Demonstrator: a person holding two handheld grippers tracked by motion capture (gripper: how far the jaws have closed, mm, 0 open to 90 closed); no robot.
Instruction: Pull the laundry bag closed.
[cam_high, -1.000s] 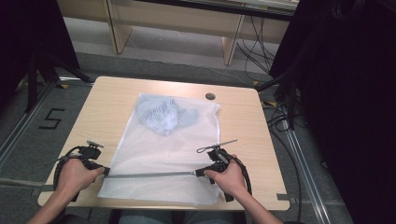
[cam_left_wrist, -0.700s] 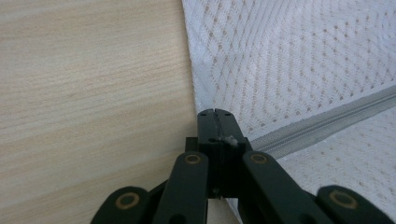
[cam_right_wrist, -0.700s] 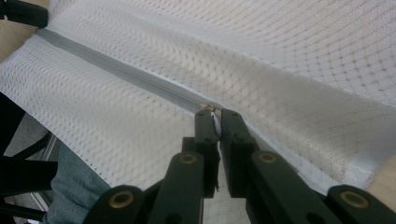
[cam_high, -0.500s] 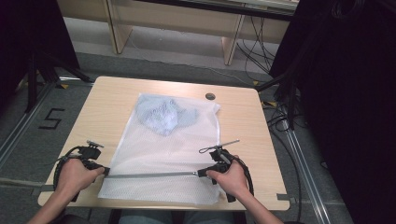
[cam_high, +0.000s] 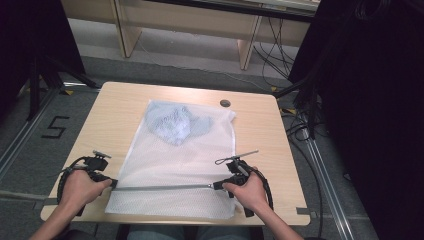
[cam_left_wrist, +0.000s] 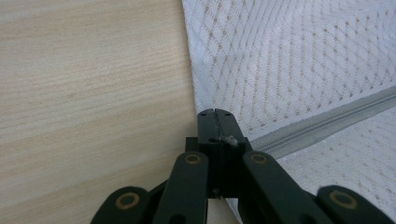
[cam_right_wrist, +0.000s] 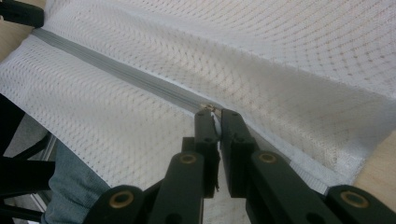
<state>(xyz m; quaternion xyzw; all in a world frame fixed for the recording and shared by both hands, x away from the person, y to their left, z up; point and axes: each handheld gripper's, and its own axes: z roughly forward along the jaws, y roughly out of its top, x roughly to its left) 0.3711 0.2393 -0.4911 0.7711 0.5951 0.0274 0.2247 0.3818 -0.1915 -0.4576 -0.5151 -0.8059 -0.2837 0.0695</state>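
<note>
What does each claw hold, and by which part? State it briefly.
Left claw is shut on the mesh laundry bag at the left end of its grey zipper. Right claw is shut on the zipper pull near the right end.

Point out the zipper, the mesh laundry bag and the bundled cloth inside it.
zipper (cam_high: 165, 187), high view, middle of the grey strip.
mesh laundry bag (cam_high: 165, 160), high view, flat white middle.
cloth (cam_high: 172, 124), high view, centre of the bluish bundle.

White mesh bag (cam_high: 172, 165) — grey zip (cam_high: 165, 188) — pale wood table (cam_high: 260, 130).
</note>
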